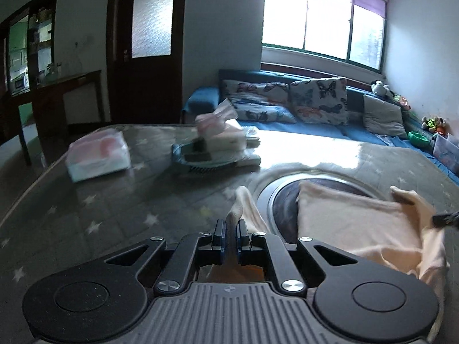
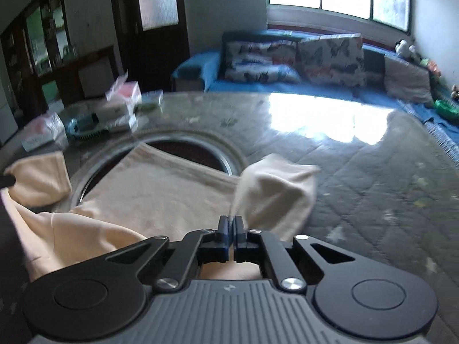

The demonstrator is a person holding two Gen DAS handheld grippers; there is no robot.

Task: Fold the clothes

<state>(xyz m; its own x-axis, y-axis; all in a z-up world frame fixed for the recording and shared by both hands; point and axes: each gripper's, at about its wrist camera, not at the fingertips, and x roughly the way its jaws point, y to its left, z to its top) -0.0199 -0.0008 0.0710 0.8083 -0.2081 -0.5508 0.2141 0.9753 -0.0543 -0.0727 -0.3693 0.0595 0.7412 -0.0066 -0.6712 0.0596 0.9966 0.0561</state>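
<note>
Across the near edge of the table (image 2: pixel 358 189), over its round inset, the cream garment (image 2: pixel 160 189) lies partly folded. My left claw (image 1: pixel 231 230) clamps one raised corner; my right claw (image 2: pixel 231 225) pinches another.

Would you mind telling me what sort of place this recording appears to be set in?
Most likely a home living room. A blue sofa with butterfly-print cushions sits under a wide window, soft toys line the sill, and a quilted-cover table holds tissue packs and the cream garment being folded.
</note>
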